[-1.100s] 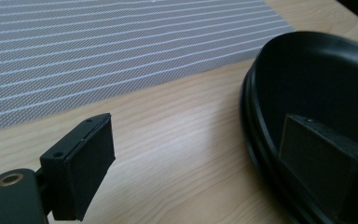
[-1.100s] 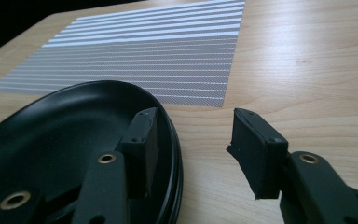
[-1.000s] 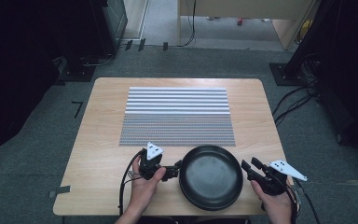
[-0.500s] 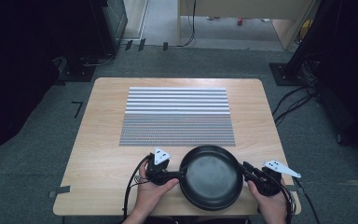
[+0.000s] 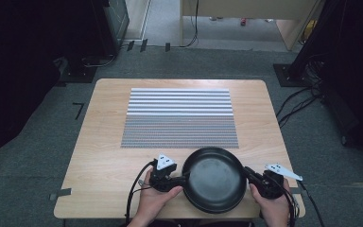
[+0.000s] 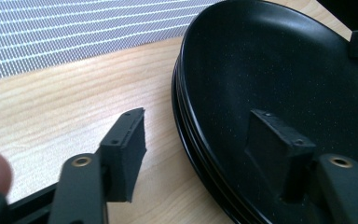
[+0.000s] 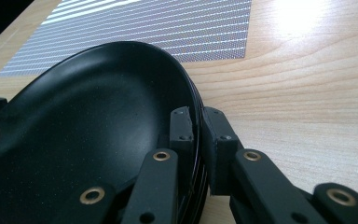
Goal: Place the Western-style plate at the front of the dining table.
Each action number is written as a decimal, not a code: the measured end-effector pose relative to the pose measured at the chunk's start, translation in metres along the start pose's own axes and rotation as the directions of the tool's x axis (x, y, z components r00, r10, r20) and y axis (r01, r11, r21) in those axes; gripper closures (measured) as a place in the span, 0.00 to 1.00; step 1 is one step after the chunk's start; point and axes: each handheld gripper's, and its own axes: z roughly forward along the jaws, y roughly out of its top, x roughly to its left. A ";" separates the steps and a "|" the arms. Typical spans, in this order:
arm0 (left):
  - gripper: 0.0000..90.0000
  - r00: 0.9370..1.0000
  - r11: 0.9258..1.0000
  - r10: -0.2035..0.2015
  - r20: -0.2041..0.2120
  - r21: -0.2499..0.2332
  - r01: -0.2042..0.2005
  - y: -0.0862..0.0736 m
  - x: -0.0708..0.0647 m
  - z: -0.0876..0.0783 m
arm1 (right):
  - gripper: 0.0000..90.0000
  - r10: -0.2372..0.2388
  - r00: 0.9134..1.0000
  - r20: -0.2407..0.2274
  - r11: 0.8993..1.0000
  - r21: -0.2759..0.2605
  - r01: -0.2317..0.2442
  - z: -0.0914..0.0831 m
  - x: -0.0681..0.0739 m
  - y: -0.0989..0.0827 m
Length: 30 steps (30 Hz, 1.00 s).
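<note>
a black round pan (image 5: 214,178) sits on the wooden table (image 5: 104,142) close to its near edge, a little right of the middle, just in front of the near edge of a grey-and-white striped mat (image 5: 179,117) that covers the table's centre. the pan is shallow with a gently sloping wall, matte black inside with fine pale speckles and a soft sheen where light falls on it; along the outside of its rim run thin stacked ridges, seen in both gripper views.

the left gripper (image 5: 174,178) is at the pan's left rim. its jaws straddle that rim, one inside the bowl and one outside over bare wood, and have just been closing, yet gaps still show between pads and rim, so they stand apart.

the right gripper (image 5: 248,173) is at the pan's right rim, its two jaws clamped on the rim, one pad inside the wall and one outside.
</note>
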 end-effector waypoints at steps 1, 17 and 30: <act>0.46 1.000 1.000 -0.001 0.002 0.005 0.001 -0.001 0.000 0.000 | 0.93 0.006 1.000 -0.002 1.000 0.000 -0.006 0.000 -0.001 0.000; 0.60 0.998 1.000 0.007 0.058 0.029 -0.008 -0.005 -0.002 0.004 | 0.94 0.055 0.998 -0.028 0.999 0.003 -0.054 -0.002 -0.002 -0.002; 0.64 0.996 1.000 0.000 0.086 0.028 -0.003 -0.005 0.001 0.004 | 0.94 0.052 0.998 -0.024 0.999 0.004 -0.052 -0.002 -0.002 -0.002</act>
